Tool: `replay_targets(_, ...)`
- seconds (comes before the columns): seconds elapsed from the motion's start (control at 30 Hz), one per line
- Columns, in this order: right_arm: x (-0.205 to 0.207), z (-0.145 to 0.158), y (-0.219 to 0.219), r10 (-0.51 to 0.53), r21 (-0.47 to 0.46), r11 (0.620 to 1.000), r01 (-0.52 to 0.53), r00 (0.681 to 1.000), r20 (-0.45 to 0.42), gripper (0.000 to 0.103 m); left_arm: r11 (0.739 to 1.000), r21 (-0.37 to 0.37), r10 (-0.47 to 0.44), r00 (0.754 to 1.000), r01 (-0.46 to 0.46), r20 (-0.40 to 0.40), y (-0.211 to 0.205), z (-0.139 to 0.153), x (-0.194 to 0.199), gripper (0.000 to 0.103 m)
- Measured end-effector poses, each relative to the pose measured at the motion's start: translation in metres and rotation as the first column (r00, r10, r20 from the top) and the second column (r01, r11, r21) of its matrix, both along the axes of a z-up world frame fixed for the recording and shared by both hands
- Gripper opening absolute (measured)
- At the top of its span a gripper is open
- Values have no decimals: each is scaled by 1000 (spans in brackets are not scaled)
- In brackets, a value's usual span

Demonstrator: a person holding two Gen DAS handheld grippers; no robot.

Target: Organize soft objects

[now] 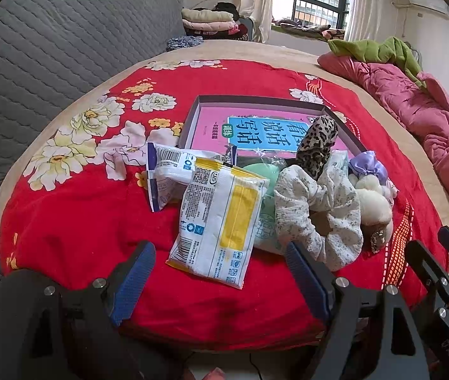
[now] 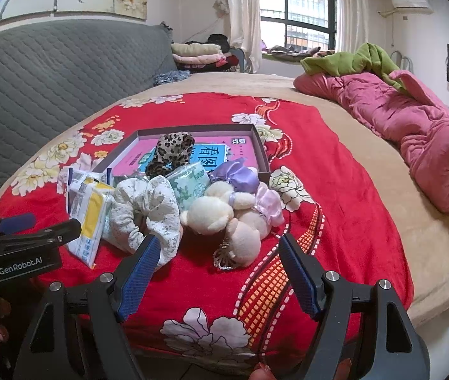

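Note:
A heap of soft things lies on the red flowered blanket (image 1: 66, 221) in front of a shallow open box (image 1: 192, 117) lined with a pink and blue booklet. In the heap: a yellow and white packet (image 1: 221, 221), a blue and white packet (image 1: 167, 171), a green tissue pack (image 2: 192, 183), a white flowered scrunchie (image 1: 322, 209) (image 2: 148, 209), a leopard scrunchie (image 1: 317, 145) (image 2: 170, 153) leaning over the box's near edge, cream plush bears (image 2: 224, 218), and a purple satin scrunchie (image 2: 233, 175). My left gripper (image 1: 221, 274) stands open just short of the yellow packet. My right gripper (image 2: 219, 272) stands open near the bears, holding nothing.
The blanket covers a round bed with a grey quilted headboard (image 1: 50, 47). A pink quilt (image 2: 414, 126) and green cloth (image 2: 357, 58) lie at the right. Folded clothes (image 2: 199, 55) sit by the window. The other gripper shows at the frame edge in each view.

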State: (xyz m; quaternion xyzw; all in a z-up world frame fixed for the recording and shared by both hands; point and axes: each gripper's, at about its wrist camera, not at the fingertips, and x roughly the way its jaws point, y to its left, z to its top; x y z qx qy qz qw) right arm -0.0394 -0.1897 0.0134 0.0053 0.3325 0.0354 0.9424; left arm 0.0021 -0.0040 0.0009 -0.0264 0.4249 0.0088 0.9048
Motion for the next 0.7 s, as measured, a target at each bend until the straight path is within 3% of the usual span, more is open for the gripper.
replay_targets(0.7, 2, -3, -4, -2, 16, 1000, 2, 1000, -15, 78, 1000, -17, -4, 1000, 4, -3, 0, -3, 1, 84)
